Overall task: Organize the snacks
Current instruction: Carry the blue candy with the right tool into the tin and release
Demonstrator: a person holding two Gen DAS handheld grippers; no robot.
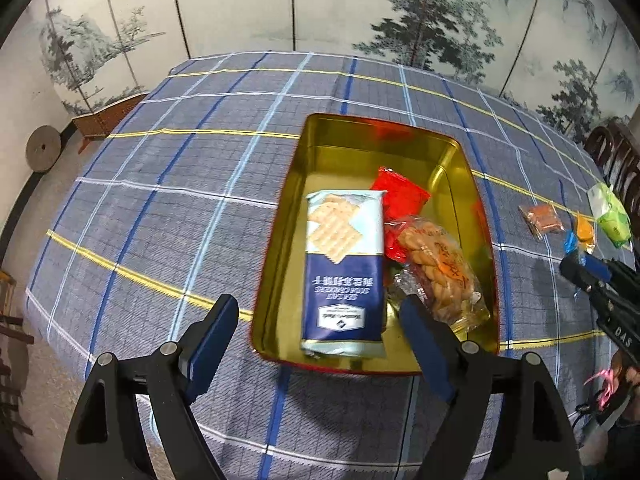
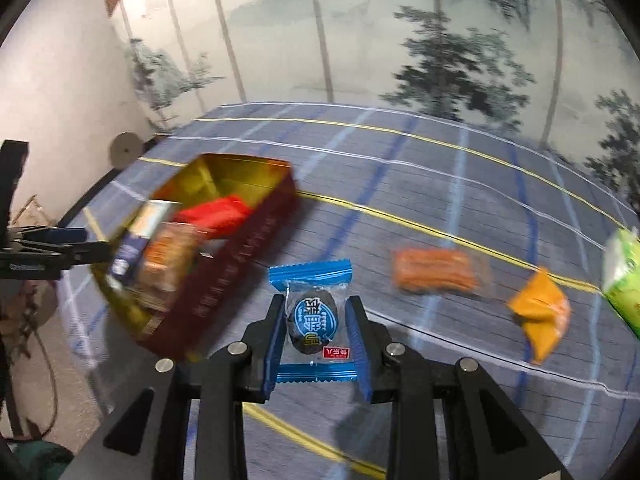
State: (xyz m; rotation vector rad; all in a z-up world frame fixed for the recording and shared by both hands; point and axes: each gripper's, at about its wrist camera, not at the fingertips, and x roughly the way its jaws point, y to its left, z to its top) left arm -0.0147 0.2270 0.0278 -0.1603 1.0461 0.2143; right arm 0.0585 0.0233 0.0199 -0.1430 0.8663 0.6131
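Note:
A gold-lined red tin [image 1: 480, 216] sits on the checked cloth and holds a blue cracker pack [image 1: 343, 268], a red packet [image 1: 400, 196] and a bag of twisted pastry [image 1: 438, 272]. My left gripper [image 1: 316, 320] is open and empty, just short of the tin's near edge. My right gripper [image 2: 314, 312] is shut on a blue-wrapped dark candy [image 2: 312, 318], held above the cloth to the right of the tin [image 2: 240, 272]. The right gripper also shows at the right edge of the left wrist view [image 1: 580, 268].
Loose snacks lie on the cloth right of the tin: a brown-orange packet [image 2: 436, 272], an orange packet [image 2: 540, 312] and a green bag [image 2: 624, 280]. They also show in the left wrist view: brown [image 1: 542, 218], orange [image 1: 584, 228], green [image 1: 612, 220]. A painted folding screen stands behind the table.

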